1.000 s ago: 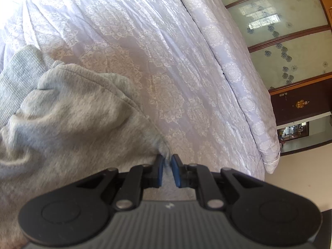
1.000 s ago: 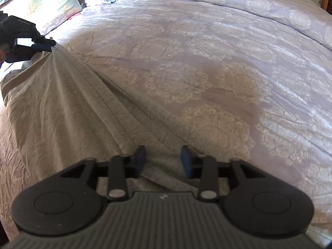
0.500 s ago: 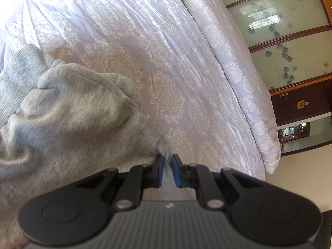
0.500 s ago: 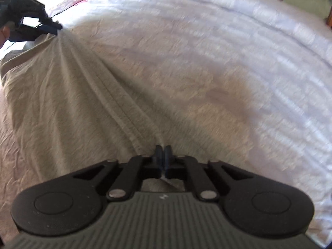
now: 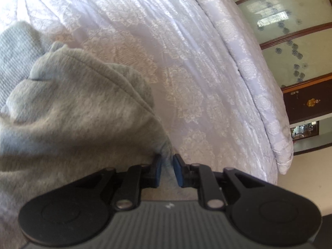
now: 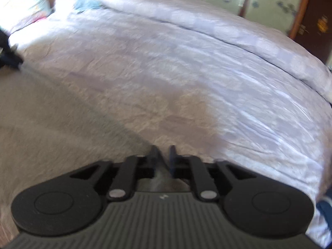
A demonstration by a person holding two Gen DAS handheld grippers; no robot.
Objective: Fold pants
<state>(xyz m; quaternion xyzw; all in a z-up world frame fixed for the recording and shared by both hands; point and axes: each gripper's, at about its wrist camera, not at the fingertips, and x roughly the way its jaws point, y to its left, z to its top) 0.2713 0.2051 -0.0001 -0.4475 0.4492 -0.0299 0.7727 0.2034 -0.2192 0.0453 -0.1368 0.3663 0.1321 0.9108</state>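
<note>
So quick update on the pants (image 5: 78, 112): they're lying on the lilac bedspread (image 5: 186, 62), gray fleece bunched toward the near edge of it, and I've got a corner in each hand now. My left gripper (image 5: 165, 167) hasn't budged in the last second, jaws pressed onto a nub of the fabric right at the edge where pants meet bedspread. The real change is on the other side: a second ago my right gripper (image 6: 161, 157) was spread wide over the cloth, then it snapped closed, and now it's pinching a thin ridge of fabric between the pads. The view from it is blurry and the bedspread has swung in frame, so I reckon I'm already lifting or dragging that end. In the right view you can just make out my left gripper (image 6: 9, 58) at the far end of the pants, with the cloth stretched between the two. With both ends gripped, I'd say the fold itself is starting. Main worry is that thin pinch on the right slipping out.
</note>
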